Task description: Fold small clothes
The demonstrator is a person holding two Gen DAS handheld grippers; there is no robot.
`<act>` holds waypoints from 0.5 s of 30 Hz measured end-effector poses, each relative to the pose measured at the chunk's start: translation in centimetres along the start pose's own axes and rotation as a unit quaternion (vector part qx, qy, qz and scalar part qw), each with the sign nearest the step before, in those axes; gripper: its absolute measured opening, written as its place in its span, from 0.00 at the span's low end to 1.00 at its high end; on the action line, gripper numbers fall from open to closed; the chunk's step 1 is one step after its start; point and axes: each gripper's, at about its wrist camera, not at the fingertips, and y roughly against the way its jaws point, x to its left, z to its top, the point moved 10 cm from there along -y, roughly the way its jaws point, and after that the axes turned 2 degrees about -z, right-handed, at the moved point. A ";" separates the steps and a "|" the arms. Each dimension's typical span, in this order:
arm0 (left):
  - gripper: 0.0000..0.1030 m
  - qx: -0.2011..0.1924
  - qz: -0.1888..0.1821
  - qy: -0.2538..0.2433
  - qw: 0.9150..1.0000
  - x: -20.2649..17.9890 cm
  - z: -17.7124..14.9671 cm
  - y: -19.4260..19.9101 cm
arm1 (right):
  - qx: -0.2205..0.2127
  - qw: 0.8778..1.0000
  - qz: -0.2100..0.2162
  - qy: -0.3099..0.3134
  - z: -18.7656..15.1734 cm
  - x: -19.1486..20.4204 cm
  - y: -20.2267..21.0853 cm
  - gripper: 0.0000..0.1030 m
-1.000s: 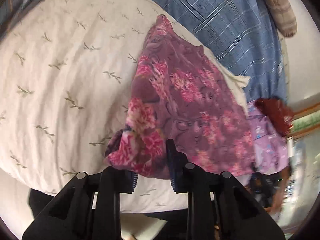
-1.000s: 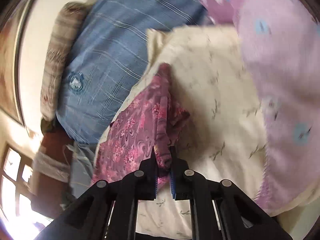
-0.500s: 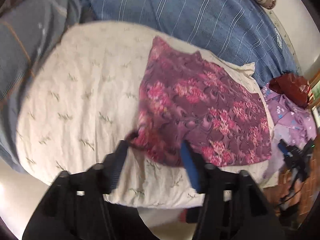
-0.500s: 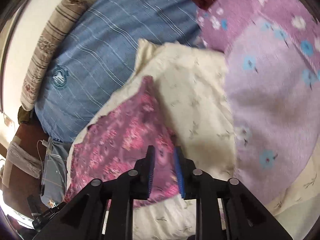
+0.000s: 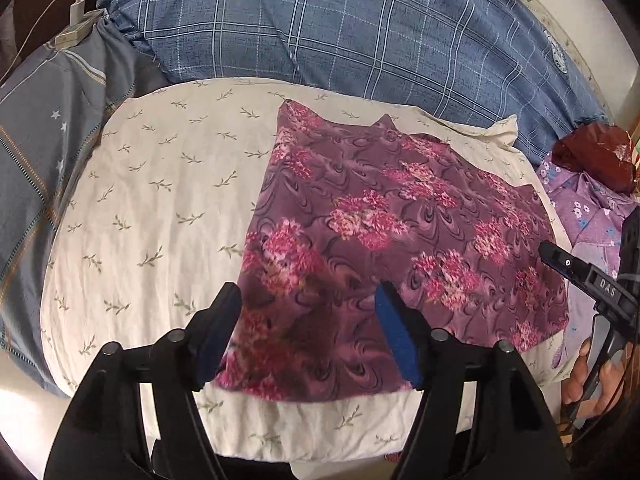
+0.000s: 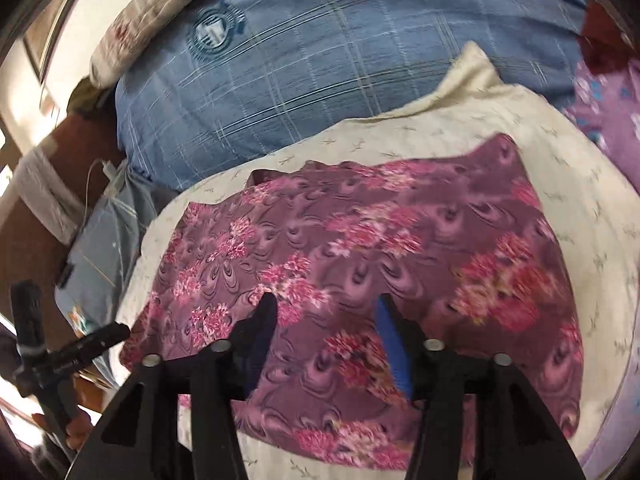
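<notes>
Lying flat on the cream pillow [image 5: 152, 200], the purple floral garment [image 5: 392, 232] spreads just beyond the left gripper [image 5: 308, 332] and right gripper [image 6: 326, 340], both jaws opening, gripping nothing.

The garment [image 5: 392, 240] lies spread flat on the pillow [image 5: 152, 208], covering the pillow's right part in the left wrist view; behind the pillow lies a checked cushion [image 5: 360, 36]; left of the pillow, a striped cloth [image 5: 36, 152] with a charger [image 5: 74, 26] at its far end; right of the pillow, a flowered cloth [image 5: 588, 216] with a crumpled bag [image 5: 596, 156] behind it; both tongs, left tongs [image 5: 308, 332] and right tongs [image 6: 326, 336], hang over the garment's near edge, jaws opening, pads clear of the fabric.
</notes>
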 end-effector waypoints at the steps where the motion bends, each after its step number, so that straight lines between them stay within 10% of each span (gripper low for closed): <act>1: 0.70 0.003 0.002 0.002 1.000 -0.1 0.5 -0.7 | -0.001 1.000 -0.004 0.006 0.2 0.2 -0.3 0.61; 8: 0.82 0.055 0.018 -0.008 0.998 -1.9 1.7 -7.1 | 0.058 0.997 -0.045 0.005 -1.7 -1.9 -5.8 0.72; 10: 0.99 0.060 0.054 -0.017 0.997 -1.5 1.3 -9.1 | 0.049 0.998 -0.037 0.021 -1.7 -1.1 -5.8 0.86; 15: 1.00 0.051 0.045 0.002 0.998 -1.3 1.3 -9.3 | 0.054 0.998 -0.024 0.020 -1.9 -0.4 -6.3 1.00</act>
